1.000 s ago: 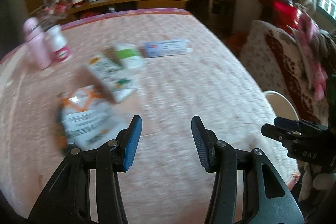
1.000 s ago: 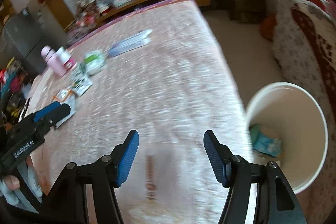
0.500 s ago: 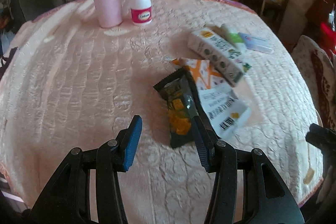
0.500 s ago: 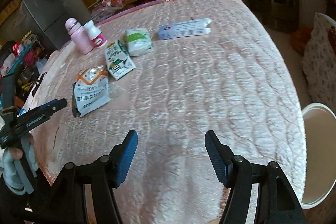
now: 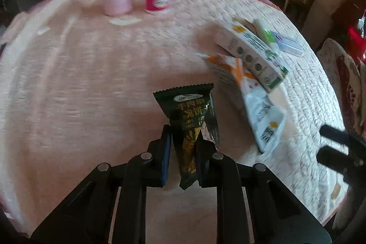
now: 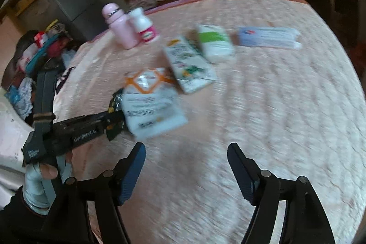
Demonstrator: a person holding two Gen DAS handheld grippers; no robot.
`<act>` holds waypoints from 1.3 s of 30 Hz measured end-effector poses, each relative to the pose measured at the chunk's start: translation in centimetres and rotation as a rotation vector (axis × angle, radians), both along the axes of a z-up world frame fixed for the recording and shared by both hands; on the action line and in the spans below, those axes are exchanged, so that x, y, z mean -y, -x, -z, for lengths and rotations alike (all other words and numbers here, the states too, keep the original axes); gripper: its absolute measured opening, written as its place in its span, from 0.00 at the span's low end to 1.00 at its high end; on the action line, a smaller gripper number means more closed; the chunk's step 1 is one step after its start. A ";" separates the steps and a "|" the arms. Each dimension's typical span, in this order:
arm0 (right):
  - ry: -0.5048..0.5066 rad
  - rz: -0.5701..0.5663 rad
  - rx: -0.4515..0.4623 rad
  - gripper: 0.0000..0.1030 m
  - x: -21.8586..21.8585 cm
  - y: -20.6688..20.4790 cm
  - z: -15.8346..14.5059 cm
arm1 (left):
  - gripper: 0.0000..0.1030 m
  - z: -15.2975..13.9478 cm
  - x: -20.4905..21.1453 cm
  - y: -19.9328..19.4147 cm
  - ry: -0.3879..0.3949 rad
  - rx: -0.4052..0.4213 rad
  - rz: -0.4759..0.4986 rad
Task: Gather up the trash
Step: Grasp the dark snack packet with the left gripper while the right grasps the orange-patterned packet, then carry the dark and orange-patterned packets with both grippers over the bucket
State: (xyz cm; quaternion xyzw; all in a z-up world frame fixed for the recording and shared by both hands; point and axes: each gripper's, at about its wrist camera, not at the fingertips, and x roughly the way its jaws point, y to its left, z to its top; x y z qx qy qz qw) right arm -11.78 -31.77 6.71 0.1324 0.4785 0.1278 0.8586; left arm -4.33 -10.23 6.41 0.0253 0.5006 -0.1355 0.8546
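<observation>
A dark snack wrapper [image 5: 189, 106] stands between the blue pads of my left gripper [image 5: 184, 133], whose jaws are closing and pinch its lower half just above the pink quilted cover [image 5: 80, 95]. In the right wrist view the same wrapper [image 6: 115, 100] pokes out beside a white-and-orange pouch [image 6: 151, 102]. My right gripper [image 6: 186, 150] hovers over bare quilt near the front edge. Its jaws are opening and nothing is between them. A white-and-green carton [image 6: 189, 65], a green-striped tissue pack [image 6: 215, 42] and a pale blue box [image 6: 267, 37] lie further back.
A pink bottle [image 6: 119, 26] and a white pill bottle [image 6: 144, 26] stand at the far left of the cover. A gloved hand [image 6: 36, 184] holds the left tool. Shelves, chairs and cluttered furniture ring the cover.
My left gripper swung left over the dark wrapper, came down and closed around it, lifting its top end. My right gripper moved away from the white bin towards the pouch and widened.
</observation>
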 end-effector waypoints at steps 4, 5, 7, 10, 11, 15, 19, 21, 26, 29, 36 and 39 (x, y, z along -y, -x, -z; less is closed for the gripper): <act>-0.007 -0.067 0.028 0.79 -3.3 -2.4 0.0 | 0.15 -1.0 -3.3 0.6 0.006 0.007 -0.039; -0.004 -0.079 0.030 0.81 -4.0 -3.2 0.2 | 0.15 -1.2 -4.0 0.7 0.005 0.011 -0.048; 0.016 -0.103 0.021 0.82 -5.4 -4.9 0.9 | 0.15 -1.5 -4.8 1.0 0.012 0.015 -0.057; 0.072 -0.109 -0.011 0.82 -6.7 -7.3 2.2 | 0.15 -1.8 -5.5 1.5 0.024 0.026 -0.062; 0.075 -0.116 -0.017 0.82 -7.1 -8.1 2.5 | 0.15 -1.9 -5.5 1.5 0.028 0.027 -0.062; 0.131 -0.128 -0.036 0.82 -8.3 -10.0 3.6 | 0.15 -1.7 -5.3 1.7 0.044 0.024 -0.057; 0.133 -0.118 -0.002 0.61 -8.0 -9.5 3.5 | 0.15 -1.5 -4.2 1.8 0.061 0.017 -0.047; 0.116 -0.130 -0.002 0.57 -7.8 -8.7 3.4 | 0.15 -1.4 -3.6 1.9 0.061 0.018 -0.036; 0.147 -0.148 0.021 0.55 -7.0 -5.3 2.4 | 0.15 -1.4 -1.6 2.6 0.060 0.022 -0.005; 0.156 -0.129 0.022 0.55 -6.0 -3.6 1.9 | 0.15 -1.6 -0.3 3.1 0.052 0.031 0.016; 0.170 -0.063 0.020 0.55 -3.5 -0.9 1.1 | 0.15 -1.8 2.6 4.3 0.045 0.046 0.053; 0.180 -0.030 0.023 0.55 -2.3 -0.1 0.9 | 0.15 -1.9 3.7 4.8 0.042 0.059 0.063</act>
